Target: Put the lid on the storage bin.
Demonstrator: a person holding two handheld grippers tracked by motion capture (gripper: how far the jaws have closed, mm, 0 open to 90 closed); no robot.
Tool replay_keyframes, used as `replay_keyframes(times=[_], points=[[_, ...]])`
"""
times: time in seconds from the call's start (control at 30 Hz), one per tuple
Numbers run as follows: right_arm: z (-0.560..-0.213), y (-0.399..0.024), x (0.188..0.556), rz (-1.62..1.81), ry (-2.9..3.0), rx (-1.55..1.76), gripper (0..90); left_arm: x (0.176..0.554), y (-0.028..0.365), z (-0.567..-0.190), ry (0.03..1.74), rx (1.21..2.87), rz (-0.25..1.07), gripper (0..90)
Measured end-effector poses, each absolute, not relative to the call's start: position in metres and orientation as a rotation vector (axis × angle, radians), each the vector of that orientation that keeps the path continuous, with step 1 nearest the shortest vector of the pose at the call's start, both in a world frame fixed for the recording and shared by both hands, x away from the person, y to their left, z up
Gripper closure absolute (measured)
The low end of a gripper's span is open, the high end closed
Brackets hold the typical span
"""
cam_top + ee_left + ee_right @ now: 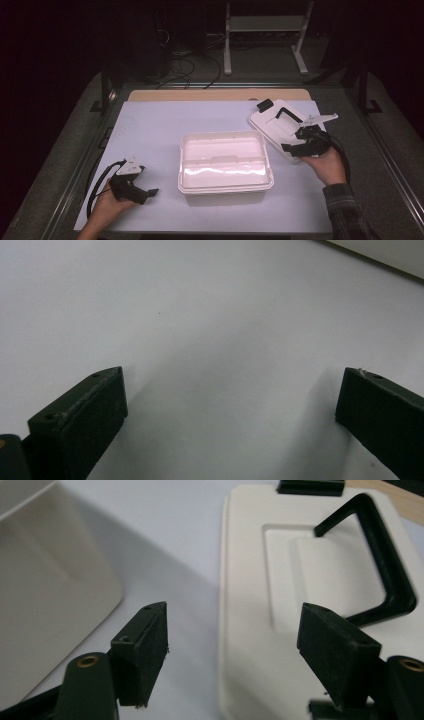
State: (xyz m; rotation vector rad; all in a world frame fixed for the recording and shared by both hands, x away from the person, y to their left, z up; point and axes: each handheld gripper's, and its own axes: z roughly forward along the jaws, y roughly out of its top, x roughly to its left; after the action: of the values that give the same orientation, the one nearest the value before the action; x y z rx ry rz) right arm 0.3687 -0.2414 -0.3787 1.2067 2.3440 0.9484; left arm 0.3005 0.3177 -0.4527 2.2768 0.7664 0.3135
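We see the white lid (272, 127) with its black handle (287, 114) lying flat on the table cover (150, 130), at about two o'clock from the open white container (225, 162) and just beside it. Our right gripper (232, 630) hovers over the lid's near edge, jaws apart, nothing between them. Our left gripper (230, 405), at eight o'clock from the container, rests low with jaws wide open over bare cover.
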Motion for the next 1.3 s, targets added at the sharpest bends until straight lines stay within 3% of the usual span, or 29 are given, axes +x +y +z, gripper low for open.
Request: replay_keyframes(times=[0.37,0.67,1.0,1.17,1.3], points=[[-0.36,-0.259,0.432,0.903,2.329,1.253,37.8,0.3,0.318,-0.453,0.768,2.276,0.313,0.0],[-0.376,-0.27,0.482,0.785,2.397,1.323,47.6,0.301,0.318,-0.453,0.768,2.276,0.311,0.0],[-0.395,-0.268,0.506,0.729,2.447,1.387,64.3,0.301,0.318,-0.453,0.769,2.276,0.31,0.0],[-0.397,-0.263,0.507,0.701,2.459,1.357,79.0,0.301,0.318,-0.453,0.769,2.276,0.31,0.0],[-0.394,-0.259,0.505,0.695,2.486,1.32,82.3,0.301,0.318,-0.453,0.769,2.275,0.309,0.0]])
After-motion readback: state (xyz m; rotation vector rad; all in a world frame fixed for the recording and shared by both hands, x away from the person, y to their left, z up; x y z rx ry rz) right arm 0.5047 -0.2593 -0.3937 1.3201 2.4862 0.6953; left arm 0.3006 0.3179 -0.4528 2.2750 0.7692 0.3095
